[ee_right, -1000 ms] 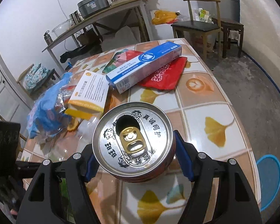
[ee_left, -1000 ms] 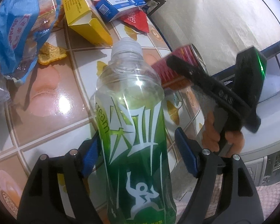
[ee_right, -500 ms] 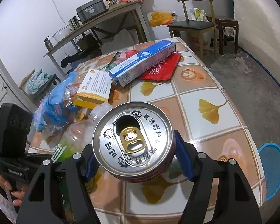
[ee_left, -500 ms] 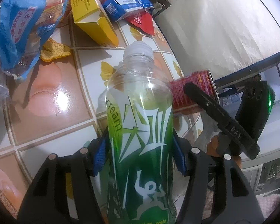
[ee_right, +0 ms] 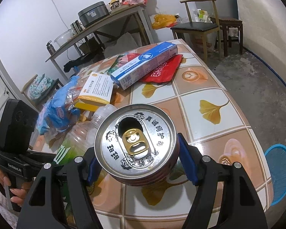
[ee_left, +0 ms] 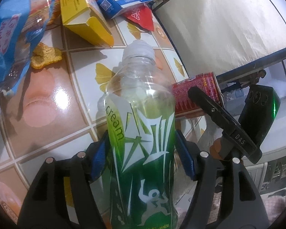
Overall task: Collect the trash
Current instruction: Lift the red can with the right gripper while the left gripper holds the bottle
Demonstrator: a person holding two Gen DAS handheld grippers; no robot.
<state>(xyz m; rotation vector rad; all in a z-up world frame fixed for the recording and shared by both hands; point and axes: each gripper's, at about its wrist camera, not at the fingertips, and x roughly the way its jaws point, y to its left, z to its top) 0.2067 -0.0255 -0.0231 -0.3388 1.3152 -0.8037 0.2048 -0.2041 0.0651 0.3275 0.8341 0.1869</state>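
Right wrist view, tiled table [ee_right: 215, 95], chair [ee_right: 196, 25], concrete floor [ee_right: 261, 80]

One plastic bottle [ee_left: 143, 133], one can [ee_right: 136, 143], two cardboard boxes [ee_right: 145, 64] [ee_right: 97, 89], one red bag [ee_right: 162, 70]

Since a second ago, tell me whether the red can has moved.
Yes. The red can has pulled back toward the near table edge, away from the toothpaste box.
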